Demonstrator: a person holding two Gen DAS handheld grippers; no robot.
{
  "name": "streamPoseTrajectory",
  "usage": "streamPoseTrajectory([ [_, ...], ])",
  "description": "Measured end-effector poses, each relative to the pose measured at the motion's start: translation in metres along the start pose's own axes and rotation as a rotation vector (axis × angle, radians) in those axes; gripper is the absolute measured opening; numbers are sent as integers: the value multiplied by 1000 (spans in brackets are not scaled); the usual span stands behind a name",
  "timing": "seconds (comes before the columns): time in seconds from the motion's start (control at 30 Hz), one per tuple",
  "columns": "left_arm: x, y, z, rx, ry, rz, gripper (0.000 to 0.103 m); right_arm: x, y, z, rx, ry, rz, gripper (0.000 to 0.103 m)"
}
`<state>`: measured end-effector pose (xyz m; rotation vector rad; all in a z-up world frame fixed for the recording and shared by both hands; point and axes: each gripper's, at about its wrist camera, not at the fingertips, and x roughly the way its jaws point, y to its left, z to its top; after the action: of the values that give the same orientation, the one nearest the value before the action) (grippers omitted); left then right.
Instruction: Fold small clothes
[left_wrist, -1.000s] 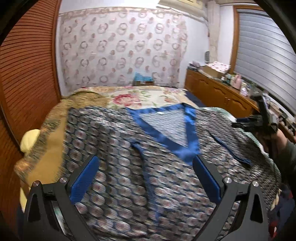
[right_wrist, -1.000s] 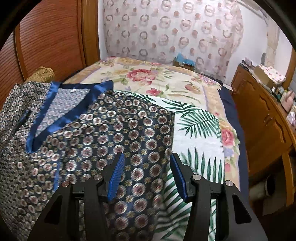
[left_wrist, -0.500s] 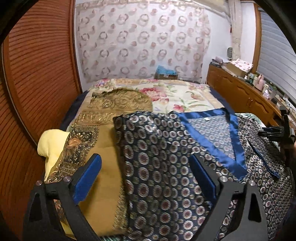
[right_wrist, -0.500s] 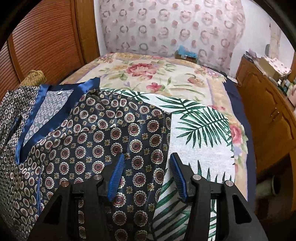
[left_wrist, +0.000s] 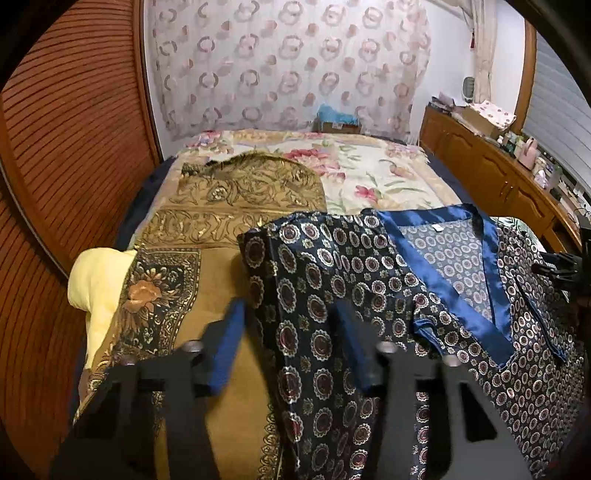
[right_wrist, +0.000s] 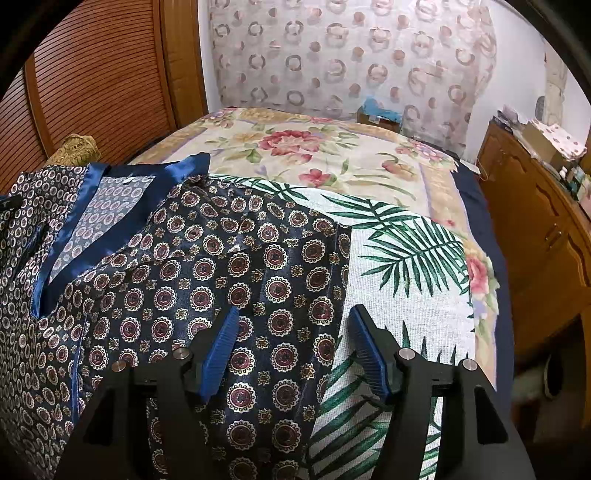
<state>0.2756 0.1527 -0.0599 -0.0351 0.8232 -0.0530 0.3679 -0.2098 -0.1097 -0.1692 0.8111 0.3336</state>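
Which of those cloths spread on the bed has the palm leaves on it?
The white cloth beside the right tongs, under the navy patterned shirt's edge; the others show pink flowers or gold scrollwork.

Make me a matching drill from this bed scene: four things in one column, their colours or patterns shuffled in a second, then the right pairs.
Things:
1. shirt
2. collar band
3. towel
4. pillow

Colours or patterns:
A. pale yellow
B. white with green palm leaves
C. dark navy with round medallions
D. plain shiny blue

Pairs: 1-C, 2-D, 3-B, 4-A
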Motion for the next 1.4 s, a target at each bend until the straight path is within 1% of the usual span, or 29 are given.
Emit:
streamPoseTrajectory([
  [0.03, -1, -1, 0, 4, -2, -2, 24, 0, 0, 0, 0, 0, -1, 64],
  [0.07, -4, -2, 0, 9, -13, -9, 14, 0, 0, 0, -1, 0, -1, 64],
  [0.1, -10, -4, 1, 8, -34, -19, 11, 0, 0, 0, -1, 0, 0, 64],
  [0.13, -15, -6, 2, 11, -48, -28, 8, 0, -1, 0, -2, 0, -1, 60],
  [0.17, -19, -8, 2, 15, -58, -31, 6, -1, -1, 0, -4, -3, 4, 52],
  [0.2, -24, -11, 2, 19, -73, -30, 6, -2, 0, 1, -9, -9, 10, 35],
  [0.23, -27, -15, 3, 26, -81, -37, 5, -3, 0, 1, -14, -13, 9, 22],
  [0.27, -30, -18, 3, 34, -87, -48, 4, -4, 2, 1, -16, -12, 14, 17],
  [0.3, -35, -21, 3, 40, -96, -62, 4, -4, 3, 2, -15, -6, 25, 5],
  [0.37, -43, -28, 2, 49, -114, -86, 3, -6, 6, 4, -14, -5, 18, 4],
  [0.43, -56, -35, -2, 59, -136, -103, 3, -14, 10, 4, -22, -28, 11, 3],
  [0.6, -93, -51, -18, 79, -186, -160, 3, -61, 16, -1, 3, -139, 42, 3],
  [0.67, -108, -58, -27, 91, -202, -177, 2, -81, 20, -7, 2, -171, 58, 3],
  [0.77, -125, -64, -39, 100, -219, -193, 2, -107, 31, -19, -25, -200, 55, 3],
  [0.9, -151, -63, -58, 72, -251, -221, 2, -138, 38, -37, -13, -241, 78, 3],
  [1.0, -169, -58, -80, 61, -262, -226, 2, -159, 41, -65, 4, -260, 105, 3],
  [1.17, -208, -41, -135, 17, -267, -221, 2, -201, 43, -124, 19, -266, 114, 3],
  [1.27, -225, -32, -167, -9, -258, -194, 2, -231, 42, -164, 35, -251, 108, 3],
  [1.33, -232, -22, -187, -49, -238, -195, 2, -249, 39, -188, 55, -241, 105, 3],
  [1.4, -234, -15, -204, -61, -219, -166, 2, -268, 37, -213, 80, -222, 99, 3],
])
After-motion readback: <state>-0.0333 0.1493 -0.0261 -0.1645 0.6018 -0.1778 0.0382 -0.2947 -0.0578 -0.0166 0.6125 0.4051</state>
